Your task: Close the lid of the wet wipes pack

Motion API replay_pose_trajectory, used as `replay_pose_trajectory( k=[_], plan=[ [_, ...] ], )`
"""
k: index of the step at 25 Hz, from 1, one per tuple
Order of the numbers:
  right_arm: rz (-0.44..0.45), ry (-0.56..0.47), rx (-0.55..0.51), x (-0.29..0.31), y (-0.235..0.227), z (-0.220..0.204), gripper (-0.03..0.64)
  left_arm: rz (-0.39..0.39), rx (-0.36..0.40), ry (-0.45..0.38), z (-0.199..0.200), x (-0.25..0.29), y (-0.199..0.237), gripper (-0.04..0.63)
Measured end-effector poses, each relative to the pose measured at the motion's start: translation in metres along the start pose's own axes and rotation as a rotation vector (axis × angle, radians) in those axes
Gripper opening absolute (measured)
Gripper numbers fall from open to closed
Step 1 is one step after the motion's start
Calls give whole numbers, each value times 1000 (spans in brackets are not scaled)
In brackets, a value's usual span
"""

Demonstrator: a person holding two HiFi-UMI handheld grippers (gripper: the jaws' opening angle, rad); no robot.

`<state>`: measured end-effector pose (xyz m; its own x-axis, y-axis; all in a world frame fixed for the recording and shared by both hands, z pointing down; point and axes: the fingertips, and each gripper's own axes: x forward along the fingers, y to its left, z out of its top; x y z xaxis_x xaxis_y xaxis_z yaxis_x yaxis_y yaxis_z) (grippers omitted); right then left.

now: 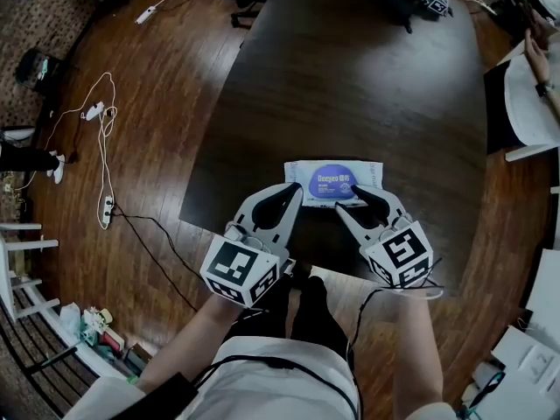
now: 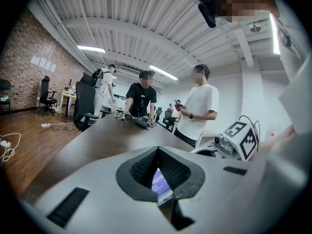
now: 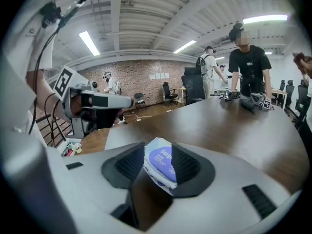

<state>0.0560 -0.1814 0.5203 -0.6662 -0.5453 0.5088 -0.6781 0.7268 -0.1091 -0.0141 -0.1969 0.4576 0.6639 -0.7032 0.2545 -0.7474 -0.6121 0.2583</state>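
The wet wipes pack (image 1: 332, 183) lies flat near the bench's (image 1: 350, 86) near edge, pale, with a purple oval lid facing up. The head view shows all of it, both tools at its near side. Only their own views show my left tool (image 1: 294, 194) pinched together at the tips and my right tool (image 1: 360, 197) narrowly parted.

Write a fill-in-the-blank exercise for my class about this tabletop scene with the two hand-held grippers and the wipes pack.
The oval lid of the white soft plastic wet wipes pack is coloured ____. The pack lies on a dark wooden ____. The jaws of the grey right gripper stand ____, with the pack showing between them.
Missing words: purple; table; apart.
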Motion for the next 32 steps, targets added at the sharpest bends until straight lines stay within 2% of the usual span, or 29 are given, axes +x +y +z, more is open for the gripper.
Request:
replay_pose_trajectory(
  k=[4, 11, 22, 28, 32],
  plan=[
    [-40, -64, 53, -20, -2, 15, 172, -21, 38, -13, 14, -3, -10, 2],
    [-125, -162, 86, -60, 0, 45, 172, -59, 57, -54, 48, -6, -27, 2],
    [-240, -277, 95, -120, 10, 95, 172, -117, 95, -118, 99, -22, -54, 2],
    [-310, -371, 112, -148, 14, 112, 172, -147, 116, -153, 116, -28, -65, 2],
    [-327, -377, 115, -156, 21, 114, 172, -161, 120, -151, 118, -32, -69, 2]
  ],
)
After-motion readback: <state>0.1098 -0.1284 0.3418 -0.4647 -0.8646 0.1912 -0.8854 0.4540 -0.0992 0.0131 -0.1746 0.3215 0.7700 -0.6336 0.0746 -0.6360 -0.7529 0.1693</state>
